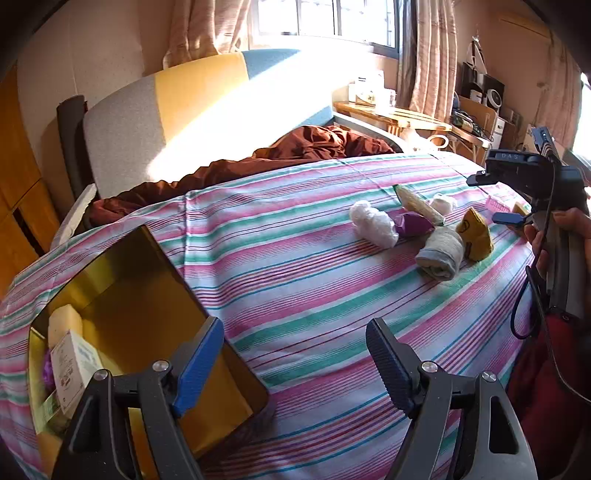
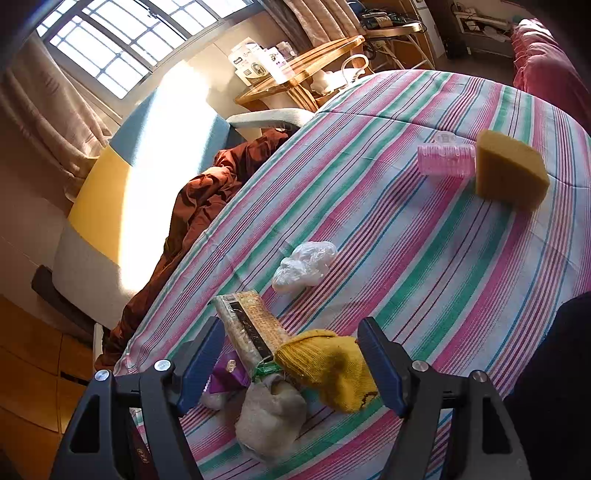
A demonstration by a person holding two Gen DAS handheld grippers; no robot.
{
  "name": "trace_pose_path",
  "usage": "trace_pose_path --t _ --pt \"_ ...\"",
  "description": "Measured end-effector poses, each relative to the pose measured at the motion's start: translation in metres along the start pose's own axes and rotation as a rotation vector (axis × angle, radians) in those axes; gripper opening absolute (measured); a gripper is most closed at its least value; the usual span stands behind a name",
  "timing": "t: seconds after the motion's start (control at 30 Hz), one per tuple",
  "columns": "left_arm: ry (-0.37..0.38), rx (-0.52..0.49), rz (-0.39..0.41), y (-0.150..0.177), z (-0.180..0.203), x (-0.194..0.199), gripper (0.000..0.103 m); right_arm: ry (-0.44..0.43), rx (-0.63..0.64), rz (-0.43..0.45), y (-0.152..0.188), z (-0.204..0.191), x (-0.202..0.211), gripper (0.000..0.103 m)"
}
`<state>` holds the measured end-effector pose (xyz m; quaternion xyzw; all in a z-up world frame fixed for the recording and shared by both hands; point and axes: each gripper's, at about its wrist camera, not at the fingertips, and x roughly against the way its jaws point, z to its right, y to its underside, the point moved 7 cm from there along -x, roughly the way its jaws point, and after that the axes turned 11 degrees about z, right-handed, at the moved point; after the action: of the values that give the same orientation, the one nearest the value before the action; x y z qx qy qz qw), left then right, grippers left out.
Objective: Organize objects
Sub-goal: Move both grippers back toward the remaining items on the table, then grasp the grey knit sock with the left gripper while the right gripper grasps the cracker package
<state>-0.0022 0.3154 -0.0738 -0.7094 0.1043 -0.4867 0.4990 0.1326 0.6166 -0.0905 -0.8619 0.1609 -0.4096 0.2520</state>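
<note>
In your left wrist view, the tin (image 1: pixel 147 295) sits lower left on the bed (image 1: pixel 314 295), with a box (image 1: pixel 72 363) inside it at its left end. The sock cluster (image 1: pixel 443 247) lies right of centre. In your right wrist view, the sponge (image 2: pixel 511 170) lies upper right, touching the roller (image 2: pixel 445 160) on its left.

I saw hard sunlight from the window (image 1: pixel 328 18) blow out the headboard (image 1: pixel 207 110) to white glare. The striped sheet (image 1: pixel 295 266) stayed sharp; fisheye edges curved and darkened into black corners.
</note>
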Motion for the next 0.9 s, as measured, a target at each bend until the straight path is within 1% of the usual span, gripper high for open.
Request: trace_pose_path --t 0.07,0.13,0.23,0.3,0.57,0.7,0.9 --pt "0.042 -0.013 -0.012 -0.001 0.013 -0.011 0.079 -0.001 -0.023 0.015 -0.003 0.004 0.003 0.076" --pt "0.087 -0.016 -0.025 -0.003 0.027 -0.022 0.077 -0.004 -0.044 0.025 -0.006 0.007 0.005 0.076" --pt "0.156 -0.024 -0.04 -0.006 0.05 -0.038 0.076 -0.016 -0.071 0.022 -0.006 0.01 0.005 0.076" --pt "0.195 -0.046 -0.042 -0.01 0.065 -0.048 0.076 -0.024 -0.079 0.017 -0.006 0.01 0.005 0.076" --pt "0.318 -0.108 -0.038 -0.033 0.121 -0.082 0.076 -0.048 -0.078 0.008 -0.005 0.007 0.003 0.076" --pt "0.355 -0.155 -0.044 -0.039 0.146 -0.098 0.076 -0.054 -0.095 0.007 -0.006 0.009 0.002 0.076" --pt "0.373 -0.184 -0.084 -0.044 0.169 -0.13 0.076 -0.061 -0.1 -0.013 -0.004 0.009 -0.002 0.076"
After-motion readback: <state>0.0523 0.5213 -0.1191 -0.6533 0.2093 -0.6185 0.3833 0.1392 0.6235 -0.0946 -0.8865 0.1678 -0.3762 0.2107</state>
